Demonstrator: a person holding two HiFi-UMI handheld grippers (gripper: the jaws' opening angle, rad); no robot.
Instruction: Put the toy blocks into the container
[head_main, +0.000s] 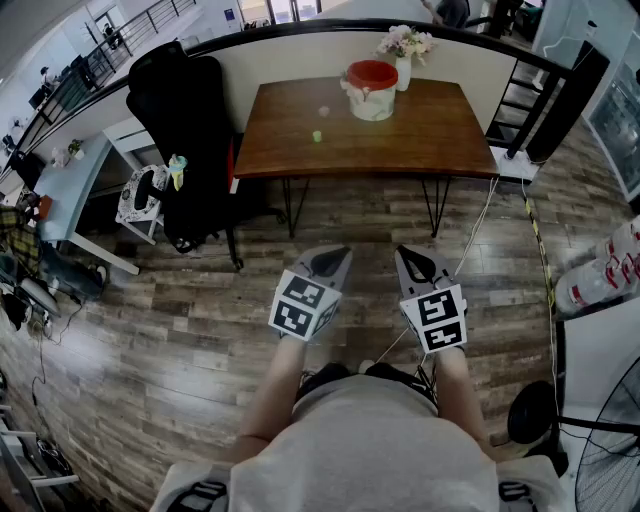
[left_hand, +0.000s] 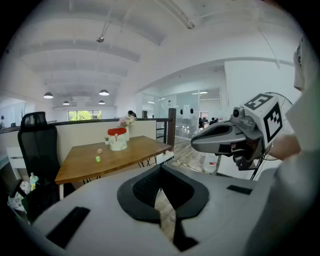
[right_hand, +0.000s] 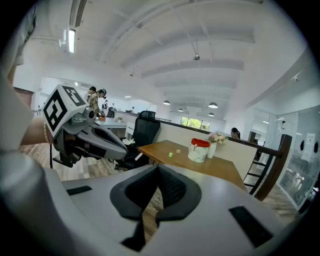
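Toy blocks wait on the wooden tabletop (head_main: 420, 140): a green block (head_main: 317, 136) and a paler block (head_main: 323, 112) lie near the red-rimmed white container (head_main: 372, 90) but outside it. Its inside does not show, so at least these two are left to put in, and the job looks barely begun. The person stands well back from the tabletop, with the left gripper (head_main: 328, 262) and right gripper (head_main: 415, 264) held over the floor (head_main: 200, 300), both sets of jaws clenched together on nothing.
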